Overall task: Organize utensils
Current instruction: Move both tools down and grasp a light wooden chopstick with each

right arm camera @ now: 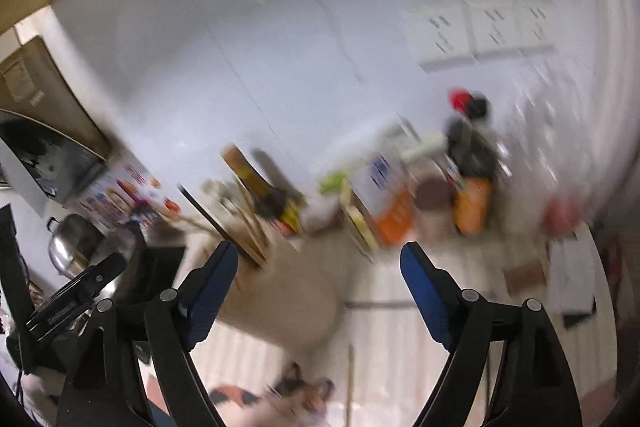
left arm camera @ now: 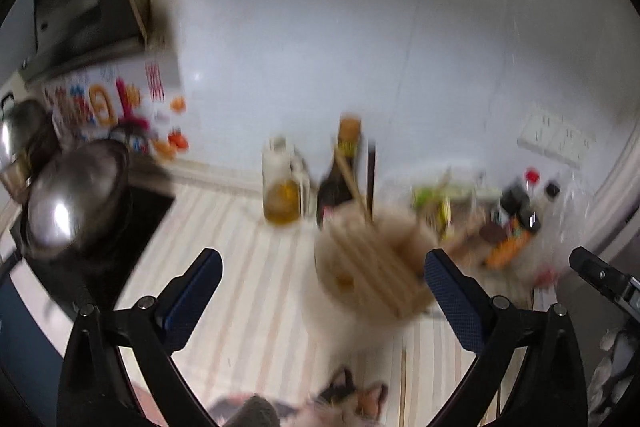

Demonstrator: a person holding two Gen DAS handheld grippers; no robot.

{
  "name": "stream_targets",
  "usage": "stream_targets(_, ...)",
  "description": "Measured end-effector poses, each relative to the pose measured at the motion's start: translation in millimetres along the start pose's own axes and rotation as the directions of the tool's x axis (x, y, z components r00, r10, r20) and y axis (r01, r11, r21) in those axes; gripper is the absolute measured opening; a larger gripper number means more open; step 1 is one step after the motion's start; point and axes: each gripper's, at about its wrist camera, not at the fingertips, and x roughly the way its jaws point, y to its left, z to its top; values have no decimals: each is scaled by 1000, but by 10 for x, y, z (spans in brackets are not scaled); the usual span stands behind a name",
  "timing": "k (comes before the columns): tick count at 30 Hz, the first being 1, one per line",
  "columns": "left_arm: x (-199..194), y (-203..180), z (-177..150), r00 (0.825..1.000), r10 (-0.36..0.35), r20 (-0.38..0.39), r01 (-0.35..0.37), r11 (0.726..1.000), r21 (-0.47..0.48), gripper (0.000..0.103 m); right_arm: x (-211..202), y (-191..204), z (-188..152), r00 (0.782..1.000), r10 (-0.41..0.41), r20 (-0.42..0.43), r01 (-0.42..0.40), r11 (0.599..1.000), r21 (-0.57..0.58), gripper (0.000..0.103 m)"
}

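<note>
A pale striped worktop (left arm camera: 240, 227) is seen, blurred. On it stands what appears to be a round cream holder (left arm camera: 372, 267) with wooden chopsticks (left arm camera: 352, 183). Left gripper (left arm camera: 323, 267) and right gripper (right arm camera: 319, 261) fingers are spread wide, empty.
</note>
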Motion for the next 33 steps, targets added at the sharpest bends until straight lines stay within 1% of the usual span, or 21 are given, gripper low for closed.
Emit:
stream_targets(4,247,-138,-576,992,8,-126,-4,1000,28,103,73,-428,-400,994,-61,-92,66,997,50,85)
stream_targets(8,619,-299,-1101,961,54,-272,-39,997,61,103,217,-949,-810,969,-124,-214,150,983,109,83)
stream_targets(9,712,-342,-1217,950,46,-308,-29,998,61,103,257,-1090,-893,961,-136,-241,170,977,126,72)
stream_targets(10,823,-407,-1337,938,41,-344,-19,998,65,103,290,-1190,-946,954,-150,-261,189,973,133,57)
stream_targets(11,894,-463,-1422,931,43,-363,-17,997,73,103,341,-1309,-1008,942,-167,-291,214,967,136,52)
stream_targets(12,941,-509,-1474,927,40,-373,-12,997,77,103,392,-1436,-1069,932,-174,-319,230,962,146,43)
stream_targets(13,1011,-580,-1538,923,36,-384,-4,997,83,102,421,-1535,-1112,927,-172,-332,236,959,160,37)
stream_targets(14,1093,-654,-1590,916,31,-401,8,995,95,101,456,-1634,-1155,920,-178,-348,246,955,163,36)
stream_targets(16,1212,-765,-1675,903,15,-430,37,993,112,95,534,-1764,-1212,904,-197,-378,270,951,151,32)
stream_targets(17,1300,-850,-1715,891,2,-453,60,991,122,90,579,-1826,-1249,898,-195,-395,272,950,151,32)
stream_targets(18,1365,-906,-1730,885,-6,-466,74,989,129,82,639,-1890,-1270,891,-181,-416,264,953,151,32)
stream_targets(22,1700,-1213,-1839,851,8,-525,117,972,205,67,894,-1945,-1306,860,-177,-479,256,961,105,32)
stream_targets(24,1840,-1309,-1868,838,33,-544,114,966,234,44,1043,-1952,-1332,840,-175,-513,255,963,89,32)
stream_targets(25,1907,-1351,-1889,832,39,-553,116,963,242,42,1105,-1952,-1342,832,-173,-527,251,965,81,32)
stream_targets(26,1955,-1384,-1905,829,47,-557,115,961,253,36,1161,-1946,-1349,824,-180,-537,256,964,70,32)
stream_targets(28,1985,-1435,-1910,840,53,-539,116,955,274,24,1277,-1926,-1369,805,-190,-563,259,965,45,32)
stream_targets(29,1988,-1456,-1914,841,50,-539,125,951,283,14,1322,-1914,-1380,796,-199,-572,264,964,32,32)
stream_targets(30,1984,-1464,-1921,838,46,-544,132,950,284,6,1381,-1890,-1398,786,-213,-581,268,964,9,28)
stream_targets(31,1974,-1461,-1929,839,50,-543,130,949,288,6,1424,-1871,-1416,778,-224,-588,270,963,-9,18)
stream_targets(32,1961,-1458,-1943,839,55,-541,128,947,296,5,1468,-1844,-1441,768,-244,-592,279,960,-33,15)
stream_targets(33,1930,-1440,-1969,841,64,-537,124,944,307,5,1479,-1804,-1439,769,-267,-580,286,956,-60,6)
